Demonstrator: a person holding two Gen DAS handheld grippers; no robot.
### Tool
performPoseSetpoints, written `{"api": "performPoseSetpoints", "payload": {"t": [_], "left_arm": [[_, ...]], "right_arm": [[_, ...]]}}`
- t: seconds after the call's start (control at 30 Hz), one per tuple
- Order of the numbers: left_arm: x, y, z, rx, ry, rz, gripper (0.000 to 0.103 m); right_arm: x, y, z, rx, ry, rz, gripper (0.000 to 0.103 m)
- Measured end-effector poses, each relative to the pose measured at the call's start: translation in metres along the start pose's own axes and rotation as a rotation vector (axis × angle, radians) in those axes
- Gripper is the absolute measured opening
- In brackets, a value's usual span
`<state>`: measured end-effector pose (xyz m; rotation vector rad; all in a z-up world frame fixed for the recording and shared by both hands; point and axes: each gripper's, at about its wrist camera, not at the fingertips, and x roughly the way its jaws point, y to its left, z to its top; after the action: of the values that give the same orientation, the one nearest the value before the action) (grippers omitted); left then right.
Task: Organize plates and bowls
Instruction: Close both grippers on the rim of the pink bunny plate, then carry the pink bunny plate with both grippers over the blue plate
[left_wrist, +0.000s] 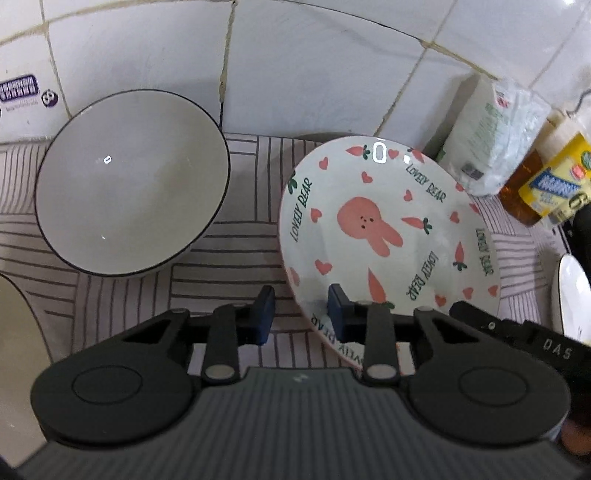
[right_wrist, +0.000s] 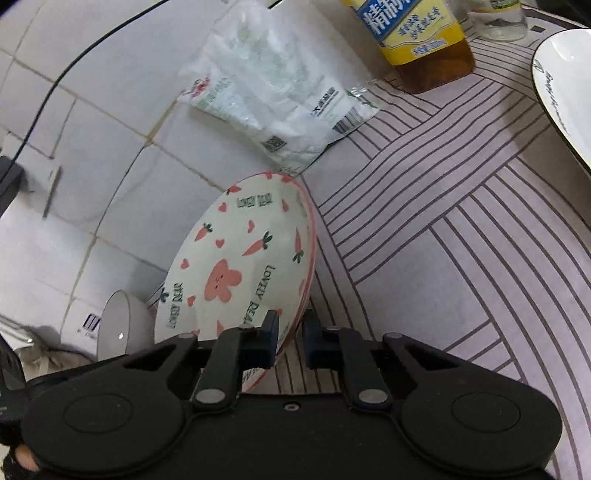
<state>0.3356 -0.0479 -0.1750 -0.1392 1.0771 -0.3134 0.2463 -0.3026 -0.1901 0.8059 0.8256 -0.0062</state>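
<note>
1. Here, the white round ceramic plate printed with a pink rabbit, carrots and hearts stands tilted on its edge on the pale mat with dark stripe blocks, its upper rim toward the white tiled wall.
2. The right gripper is clenched on that plate's lower rim, one blue pad on each face.
3. The left gripper is released, jaws spread: one pad lies over the plate's near rim, the other over bare mat.
4. A strip of open mat runs between the plate and the grey round bowl with a thin dark rim, which is empty.
5. "LOVELY BEAR" repeats in green around the plate.
6. A white plastic packet with green print leans at the wall; just beside it stands a yellow-labelled bottle of amber liquid, Chinese characters on its blue band.
7. A white plate with a dark rim and script lies at the right edge.
</note>
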Motion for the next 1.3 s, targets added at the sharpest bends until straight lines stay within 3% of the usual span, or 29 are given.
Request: {"api": "performPoseSetpoints", "payload": {"t": [0.1,0.27,0.4,0.53,0.67,0.83,1.3], "left_arm": [[0.005,-0.005,0.0,-0.009,-0.013,0.004,0.023],[0.001,-0.019,-0.004,0.051,-0.012,0.036,0.023],[-0.018,-0.023,-0.009,0.111,-0.029,0.035,0.02],[-0.042,-0.027,-0.014,0.121,-0.067,0.098,0.02],[-0.062,-0.024,-0.019,0.119,-0.076,0.072,0.02],[-0.085,-0.028,-0.034,0.143,-0.119,0.106,0.017],[-0.178,-0.022,-0.082,0.137,-0.207,0.05,0.015]], "right_arm": [[0.001,0.001,0.001,-0.023,-0.014,-0.006,0.011],[-0.002,0.004,0.003,-0.044,0.021,-0.006,0.016],[-0.011,0.005,-0.003,-0.061,0.042,0.021,0.018],[-0.018,0.013,-0.021,-0.093,0.073,0.047,0.02],[-0.031,0.013,-0.028,-0.089,0.051,0.078,0.02],[-0.054,0.021,-0.037,-0.089,0.037,0.108,0.02],[-0.134,0.042,-0.074,-0.116,-0.008,0.161,0.021]]}}
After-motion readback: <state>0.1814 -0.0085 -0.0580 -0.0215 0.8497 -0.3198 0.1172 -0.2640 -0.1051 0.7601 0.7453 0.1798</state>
